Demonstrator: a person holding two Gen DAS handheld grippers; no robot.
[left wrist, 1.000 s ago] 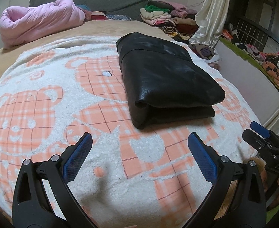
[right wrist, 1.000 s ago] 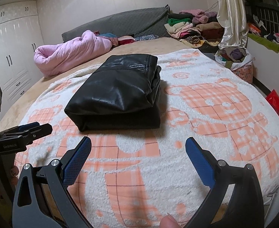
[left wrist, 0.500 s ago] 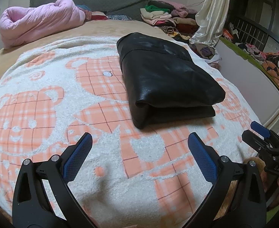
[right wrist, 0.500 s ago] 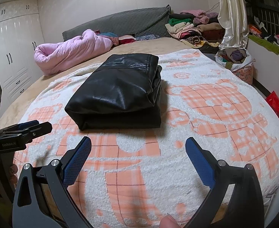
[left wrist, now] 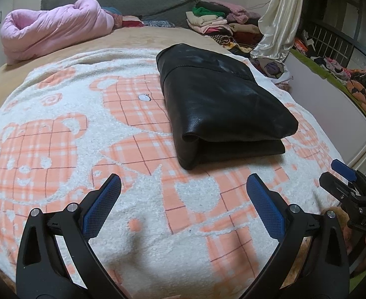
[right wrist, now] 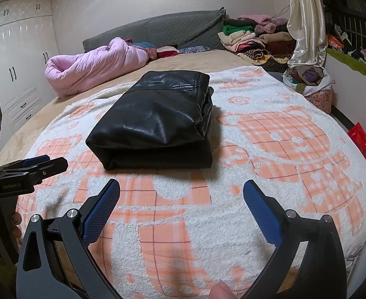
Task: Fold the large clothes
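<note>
A folded black leather garment (left wrist: 222, 104) is seen at upper centre, lying on the bear-patterned blanket (left wrist: 58, 149). The left gripper (left wrist: 183, 194) and right gripper (right wrist: 181, 196) are held with jaws apart, empty, near it.

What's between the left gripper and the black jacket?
Nothing but bare bear blanket between the left gripper and the folded black jacket, shown in the left wrist view.
</note>
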